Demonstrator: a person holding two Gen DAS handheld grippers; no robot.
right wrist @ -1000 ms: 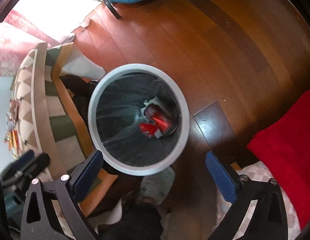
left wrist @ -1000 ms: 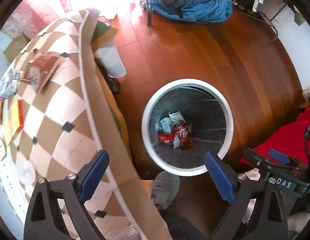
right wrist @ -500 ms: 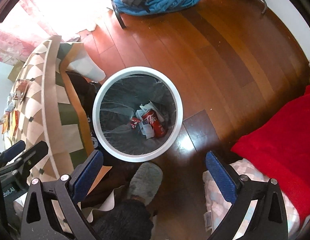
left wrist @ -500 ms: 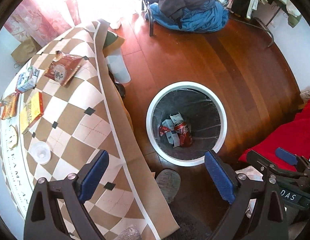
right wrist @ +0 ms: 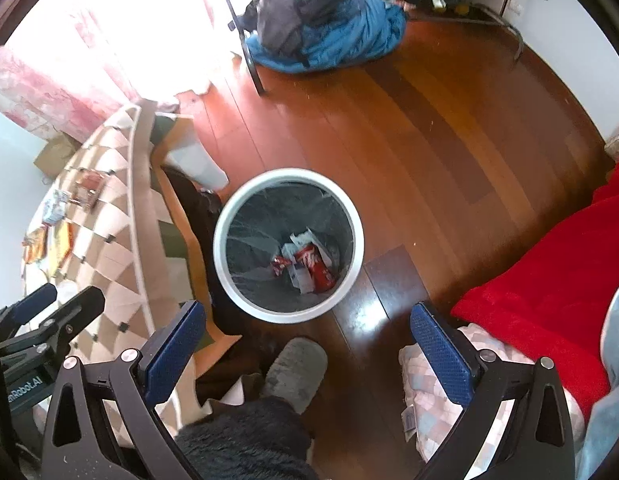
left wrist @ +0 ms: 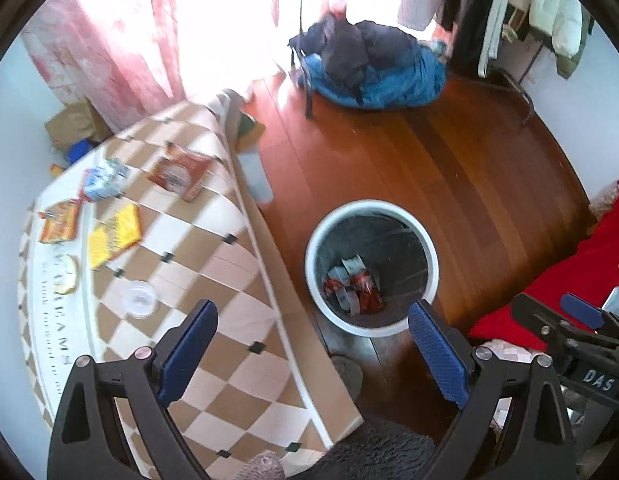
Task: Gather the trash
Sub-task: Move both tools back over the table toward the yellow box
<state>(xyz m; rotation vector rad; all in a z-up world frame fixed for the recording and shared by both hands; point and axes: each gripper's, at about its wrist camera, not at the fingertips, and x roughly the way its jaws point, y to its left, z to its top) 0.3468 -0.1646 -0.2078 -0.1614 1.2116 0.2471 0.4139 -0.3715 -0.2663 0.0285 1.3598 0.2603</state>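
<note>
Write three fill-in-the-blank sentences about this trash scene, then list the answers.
1. The trash bin stands on the ____ floor.
2. Both the left tongs and right tongs are ____.
3. The yellow packet lies on the ____ tablecloth.

Answers: wooden; open; checkered

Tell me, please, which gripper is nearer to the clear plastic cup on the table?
Left. The left gripper hangs open over the table edge beside the clear plastic cup; the right gripper is open over the floor by the trash bin.
</note>
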